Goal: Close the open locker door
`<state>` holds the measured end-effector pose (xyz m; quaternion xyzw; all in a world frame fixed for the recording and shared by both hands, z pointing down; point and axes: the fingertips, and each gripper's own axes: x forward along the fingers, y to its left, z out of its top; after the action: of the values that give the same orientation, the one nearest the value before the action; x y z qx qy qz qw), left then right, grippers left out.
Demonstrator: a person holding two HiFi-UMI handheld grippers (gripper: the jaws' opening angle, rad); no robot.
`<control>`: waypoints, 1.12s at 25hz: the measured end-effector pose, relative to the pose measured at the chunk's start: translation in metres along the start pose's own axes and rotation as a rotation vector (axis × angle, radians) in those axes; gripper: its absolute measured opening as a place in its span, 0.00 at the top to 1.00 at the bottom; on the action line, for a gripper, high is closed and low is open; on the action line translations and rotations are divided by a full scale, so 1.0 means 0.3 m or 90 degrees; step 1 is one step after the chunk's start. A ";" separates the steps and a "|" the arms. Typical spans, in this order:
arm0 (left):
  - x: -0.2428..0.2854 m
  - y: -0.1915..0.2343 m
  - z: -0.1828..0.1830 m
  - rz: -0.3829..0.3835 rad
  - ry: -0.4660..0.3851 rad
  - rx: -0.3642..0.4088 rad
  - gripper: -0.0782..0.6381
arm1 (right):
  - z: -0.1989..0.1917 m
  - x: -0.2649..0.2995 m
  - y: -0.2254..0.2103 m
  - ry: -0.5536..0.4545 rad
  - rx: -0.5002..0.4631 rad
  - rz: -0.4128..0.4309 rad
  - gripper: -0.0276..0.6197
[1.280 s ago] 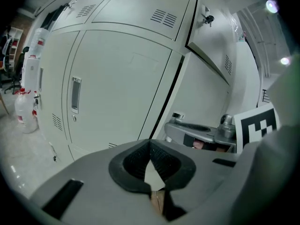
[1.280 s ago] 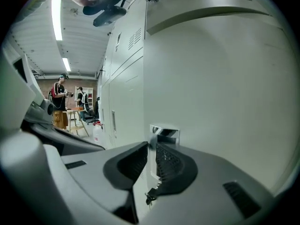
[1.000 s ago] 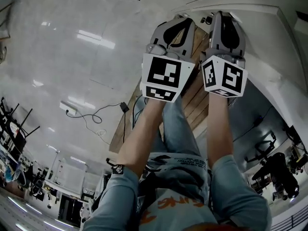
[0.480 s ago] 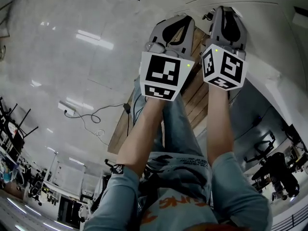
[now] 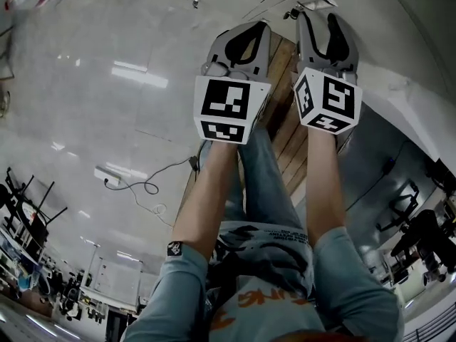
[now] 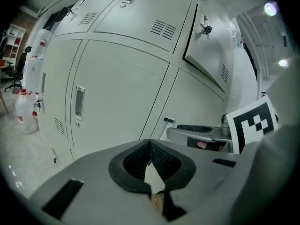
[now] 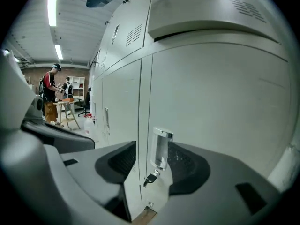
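Note:
The white lockers (image 6: 117,78) fill the left gripper view. One upper door (image 6: 211,55) stands ajar, a key (image 6: 205,30) in its lock. In the right gripper view that door (image 7: 211,13) juts out overhead, above a shut door with a handle (image 7: 160,146) and a key (image 7: 151,177). My left gripper (image 6: 150,146) is shut on nothing, well short of the lockers. My right gripper (image 7: 147,161) is opening, with nothing between its pads; the handle shows beyond the gap. Both grippers, left (image 5: 242,38) and right (image 5: 320,23), are held side by side in the head view.
Large water bottles (image 6: 23,111) stand on the floor left of the lockers. People work at a table (image 7: 63,108) far down the room. A power strip with a cable (image 5: 107,178) lies on the floor, and a wooden strip (image 5: 285,137) runs under my arms.
Both grippers have risen and drifted slightly left in the head view, staying side by side.

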<state>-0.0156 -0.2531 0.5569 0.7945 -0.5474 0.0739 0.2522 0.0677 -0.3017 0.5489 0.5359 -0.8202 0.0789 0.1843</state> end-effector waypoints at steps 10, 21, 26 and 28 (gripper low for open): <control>-0.165 -0.066 0.135 -0.020 -0.001 0.042 0.86 | 0.153 -0.228 0.036 -0.030 0.054 0.000 0.88; -0.368 -0.173 0.392 -0.026 -0.040 0.057 0.86 | 0.428 -0.479 0.066 -0.068 0.110 0.017 0.91; -0.440 -0.259 0.576 -0.036 -0.075 0.083 0.86 | 0.610 -0.587 0.030 -0.105 0.122 -0.022 0.91; -0.466 -0.291 0.659 -0.040 -0.093 0.091 0.86 | 0.684 -0.626 0.011 -0.121 0.125 -0.037 0.91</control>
<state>-0.0224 -0.2080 0.3034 0.8306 -0.5325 0.0468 0.1562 0.0873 -0.2079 0.2877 0.5797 -0.8066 0.1021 0.0548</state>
